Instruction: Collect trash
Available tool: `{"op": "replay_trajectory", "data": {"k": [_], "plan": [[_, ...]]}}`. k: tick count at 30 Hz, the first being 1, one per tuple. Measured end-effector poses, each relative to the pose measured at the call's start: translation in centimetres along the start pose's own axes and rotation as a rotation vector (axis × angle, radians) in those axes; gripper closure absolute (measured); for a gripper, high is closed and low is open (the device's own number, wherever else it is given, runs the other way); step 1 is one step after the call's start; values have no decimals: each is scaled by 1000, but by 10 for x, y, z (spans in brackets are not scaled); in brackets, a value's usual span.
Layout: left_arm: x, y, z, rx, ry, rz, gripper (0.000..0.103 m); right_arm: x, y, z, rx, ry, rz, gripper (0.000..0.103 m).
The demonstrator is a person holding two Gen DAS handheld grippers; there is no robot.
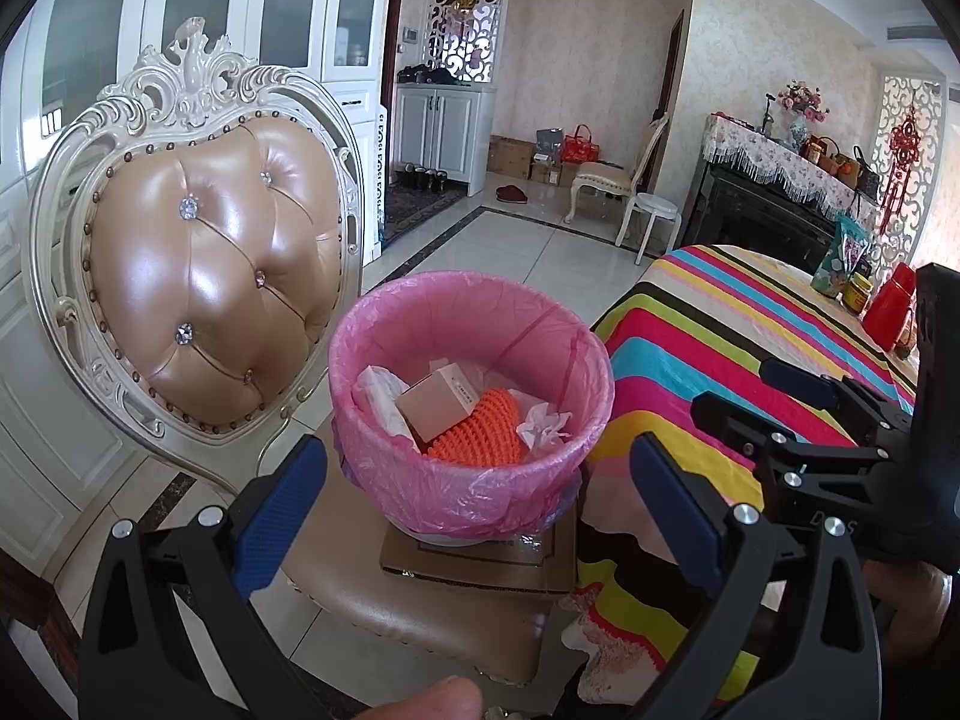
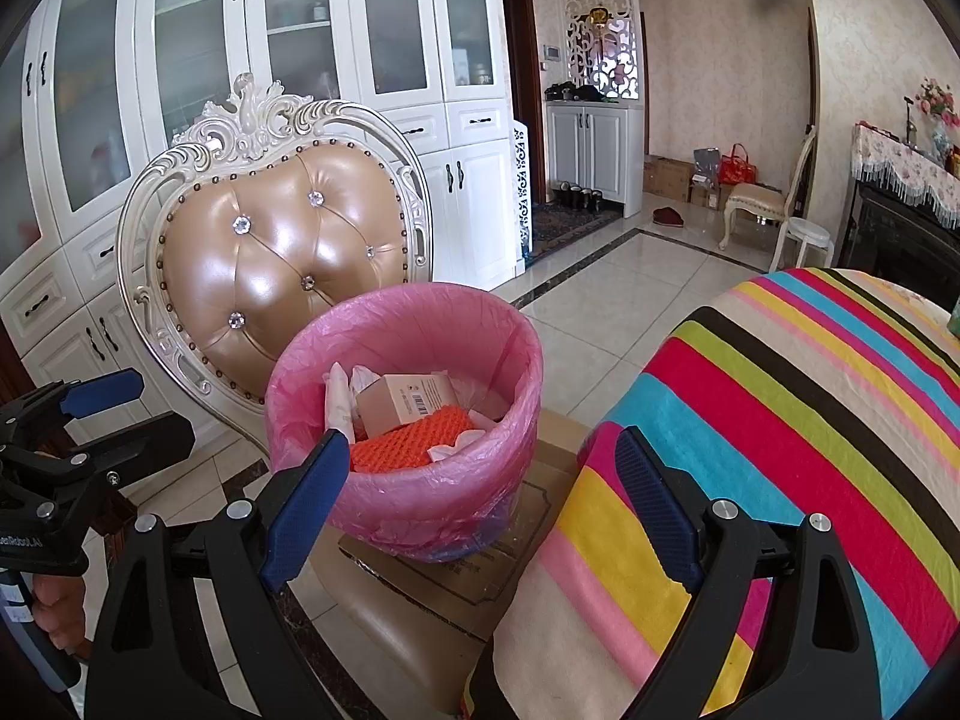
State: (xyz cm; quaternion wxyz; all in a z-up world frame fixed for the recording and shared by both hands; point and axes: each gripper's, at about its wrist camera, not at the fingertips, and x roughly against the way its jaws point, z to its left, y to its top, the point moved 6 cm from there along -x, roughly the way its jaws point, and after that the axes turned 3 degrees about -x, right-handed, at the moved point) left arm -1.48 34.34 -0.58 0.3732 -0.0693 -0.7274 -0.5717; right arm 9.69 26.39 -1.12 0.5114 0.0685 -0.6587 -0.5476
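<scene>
Trash bin (image 1: 474, 480), pink-lined, sits on a cardboard box (image 1: 480, 564) on the chair seat (image 2: 396, 618), already holding trash. Left gripper (image 1: 480, 516) and right gripper (image 2: 480, 504) gape wide, empty. Risk: bumping the bin off its perch.

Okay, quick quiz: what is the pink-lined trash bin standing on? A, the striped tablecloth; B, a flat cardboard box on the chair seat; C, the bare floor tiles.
B: the bin rests on a flat cardboard box lying on the chair seat.
</scene>
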Motion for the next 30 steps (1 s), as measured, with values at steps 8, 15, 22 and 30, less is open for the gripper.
{"op": "replay_trajectory", "data": {"k": [8,15,22,30], "plan": [[-2,0,0,6,-2,6,5,0,0,-1,2,-1,3,18],[-5,-1,0,8,-1,-10,5,-2,-2,-4,-3,-6,7,18],[-7,2,3,10,40,-11,5,-6,-6,-8,-5,-21,16,18],[-7,1,4,26,44,0,5,-5,-4,-8,-7,-21,15,18]]}}
